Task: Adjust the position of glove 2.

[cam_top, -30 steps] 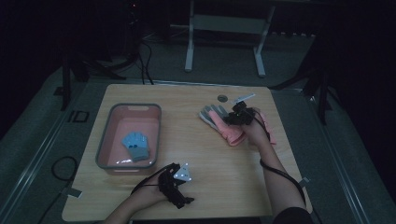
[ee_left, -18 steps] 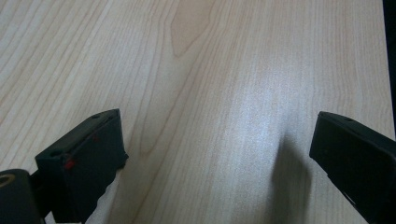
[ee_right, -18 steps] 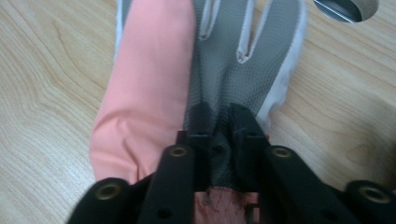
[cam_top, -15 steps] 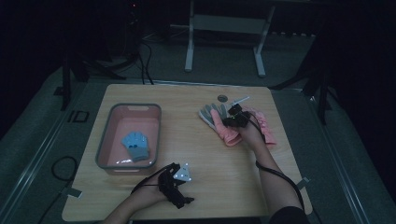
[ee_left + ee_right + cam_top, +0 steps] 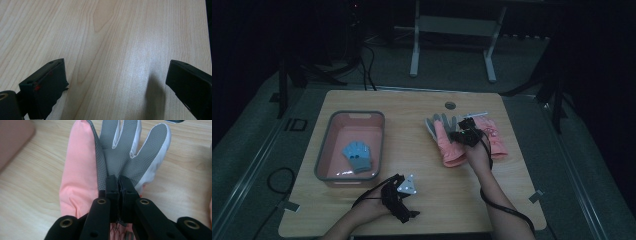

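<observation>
A pink glove with a grey textured palm (image 5: 445,144) lies right of the table's middle. My right gripper (image 5: 460,134) is shut on it. In the right gripper view the jaws (image 5: 119,182) pinch the grey palm fabric, and the glove's fingers (image 5: 125,142) spread away from me. A second pink glove (image 5: 493,139) lies just right of the hand. A blue glove (image 5: 357,156) rests inside the pink tub (image 5: 325,150) at the left. My left gripper (image 5: 406,204) rests near the front edge, open (image 5: 115,85) over bare wood.
The wooden table (image 5: 412,112) has a small round hole (image 5: 450,105) near its far edge and a thin white object (image 5: 478,114) beside the gloves. A metal stand (image 5: 452,30) rises on the dark floor beyond. Cables trail from both grippers.
My right gripper has closed on the grey-palmed glove and shifted left and toward me, dragging the glove along. The left hand has stayed put.
</observation>
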Available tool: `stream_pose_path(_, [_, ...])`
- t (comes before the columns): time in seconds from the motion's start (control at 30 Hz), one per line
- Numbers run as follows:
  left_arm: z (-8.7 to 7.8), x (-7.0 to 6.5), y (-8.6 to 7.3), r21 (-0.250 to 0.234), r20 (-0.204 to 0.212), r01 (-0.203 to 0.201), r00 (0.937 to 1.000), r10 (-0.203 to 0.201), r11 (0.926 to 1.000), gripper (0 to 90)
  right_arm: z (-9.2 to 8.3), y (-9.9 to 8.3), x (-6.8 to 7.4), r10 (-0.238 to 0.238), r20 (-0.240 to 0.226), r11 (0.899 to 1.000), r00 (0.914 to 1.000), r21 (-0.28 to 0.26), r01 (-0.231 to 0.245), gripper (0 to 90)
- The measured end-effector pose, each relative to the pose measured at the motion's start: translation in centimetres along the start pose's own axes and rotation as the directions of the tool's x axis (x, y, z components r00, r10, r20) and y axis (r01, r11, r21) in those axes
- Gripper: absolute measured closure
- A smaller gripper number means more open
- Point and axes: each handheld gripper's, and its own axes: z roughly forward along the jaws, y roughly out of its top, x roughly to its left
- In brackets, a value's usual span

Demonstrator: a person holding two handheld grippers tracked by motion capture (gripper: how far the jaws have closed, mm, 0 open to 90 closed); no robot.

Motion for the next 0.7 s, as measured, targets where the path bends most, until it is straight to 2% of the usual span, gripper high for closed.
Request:
stream_pose_path(0.2, [-0.3,-0.1,-0.1,0.000,-0.012,-0.007,0.9999,0.007,1.0000,3.4,-2.0,-1.3,1.7,0.059,-0.004,0.997,0.9983,-0.051,-0.059,87.0])
stream_pose_path(0.3, [-0.3,-0.1,-0.1,0.000,-0.012,-0.008,0.9999,0.008,1.0000,3.4,-2.4,-1.8,2.2,0.066,-0.003,0.996,0.9978,-0.063,-0.066,87.1])
stream_pose_path(0.37, [-0.2,-0.3,0.0,0.004,-0.004,-0.017,0.9999,0.017,0.9999,3.4,-2.8,-2.4,3.1,0.061,0.001,0.995,0.9981,-0.081,-0.061,87.1])
stream_pose_path(0.43, [-0.2,-0.3,0.1,0.002,-0.002,-0.018,0.9998,0.018,0.9998,3.4,-2.8,-2.5,3.1,0.071,0.000,0.994,0.9975,-0.084,-0.071,87.0])
stream_pose_path(0.57, [-0.2,-0.2,0.1,0.001,-0.002,-0.013,0.9999,0.013,0.9999,3.4,-3.1,-3.4,3.4,0.120,-0.003,0.987,0.9927,-0.110,-0.120,87.0])
stream_pose_path(0.7, [-0.2,-0.3,0.1,-0.001,-0.001,-0.018,0.9998,0.018,0.9998,3.4,-2.9,-4.1,3.5,0.131,0.038,0.985,0.9906,-0.115,-0.126,87.0])
